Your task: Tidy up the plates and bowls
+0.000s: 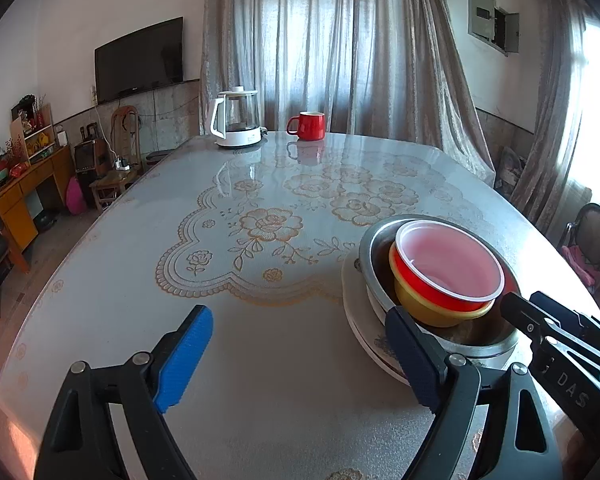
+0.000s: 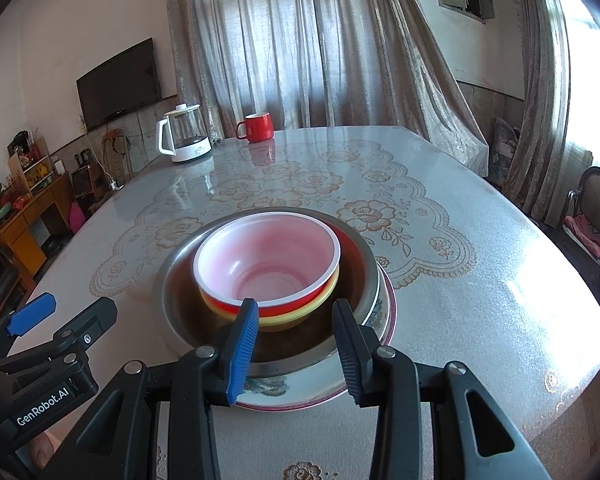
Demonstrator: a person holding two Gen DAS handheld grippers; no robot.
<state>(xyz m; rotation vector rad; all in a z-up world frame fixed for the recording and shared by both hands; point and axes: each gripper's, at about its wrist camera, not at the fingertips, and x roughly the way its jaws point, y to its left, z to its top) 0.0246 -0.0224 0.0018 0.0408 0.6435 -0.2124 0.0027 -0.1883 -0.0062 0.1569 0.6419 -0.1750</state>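
A stack stands on the table: a red bowl with a white inside (image 2: 268, 264) sits in a yellow bowl (image 2: 296, 316), inside a steel bowl (image 2: 172, 292), on patterned plates (image 2: 284, 396). The stack also shows in the left wrist view: red bowl (image 1: 448, 264), yellow bowl (image 1: 432, 308), steel bowl (image 1: 476, 340), plates (image 1: 356, 320). My right gripper (image 2: 296, 348) is open and empty, its fingers just above the stack's near rim. My left gripper (image 1: 296, 356) is open and empty over bare table left of the stack, its right finger (image 1: 412, 352) beside the plates.
A glass kettle on a white base (image 1: 238, 120) and a red mug (image 1: 308, 125) stand at the table's far edge. The floral tablecloth (image 1: 260, 240) covers the table. A chair (image 2: 596, 208) stands at the right, a TV and cabinets at the left.
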